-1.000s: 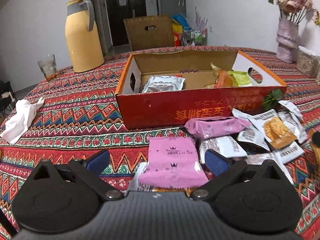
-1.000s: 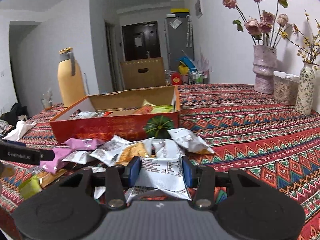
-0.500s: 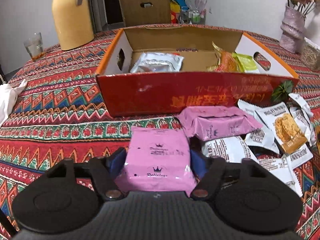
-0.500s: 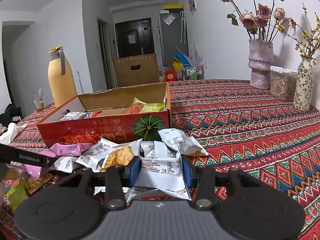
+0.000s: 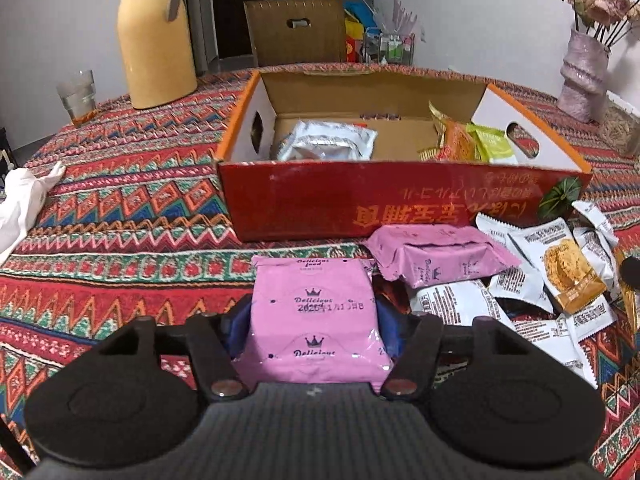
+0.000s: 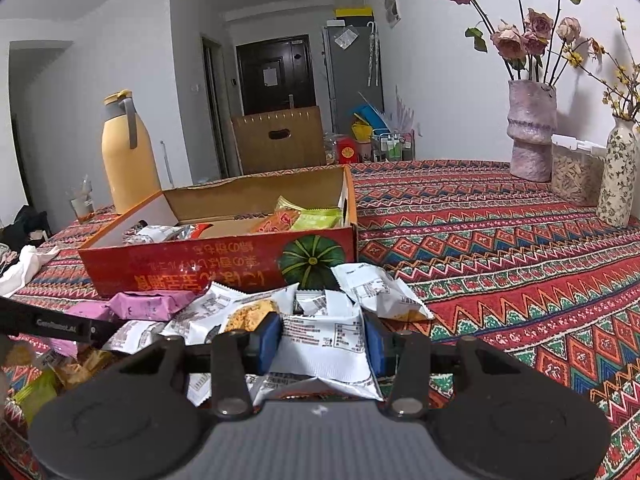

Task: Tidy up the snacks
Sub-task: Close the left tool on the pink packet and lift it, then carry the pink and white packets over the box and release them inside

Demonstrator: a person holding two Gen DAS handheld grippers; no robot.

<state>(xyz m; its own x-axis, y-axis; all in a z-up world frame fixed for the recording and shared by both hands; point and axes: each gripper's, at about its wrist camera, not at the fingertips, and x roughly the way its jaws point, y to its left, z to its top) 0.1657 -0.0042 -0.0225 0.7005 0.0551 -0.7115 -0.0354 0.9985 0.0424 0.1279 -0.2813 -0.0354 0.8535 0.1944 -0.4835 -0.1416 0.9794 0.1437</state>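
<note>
My left fingers [image 5: 314,322] have just closed on a pink packet [image 5: 316,320], my right fingers [image 6: 322,338] pinch a white packet [image 6: 324,348]; few snacks lie in the box [image 5: 400,200] ahead, most remain on the tabletop [image 5: 120,220].

Yellow thermos [image 5: 154,36] w/ glass [image 5: 77,96] nearby, white cloth [image 5: 24,200] at edge, two flower vases [image 6: 530,132] opp. side.

The pink snack packet [image 5: 314,320] carries "Delicious food" under a small crown, printed more than once, with a stamped date across it that begins "2025" and is otherwise smeared. The second pink packet [image 5: 438,258] just beside it bears the same crown mark, its words too small to read. The red box [image 5: 400,200] has orange Chinese characters along its front wall, seen upside down and not legible, and the black bar [image 6: 56,325] in the right wrist view reads roughly "GenRobot.AI"
</note>
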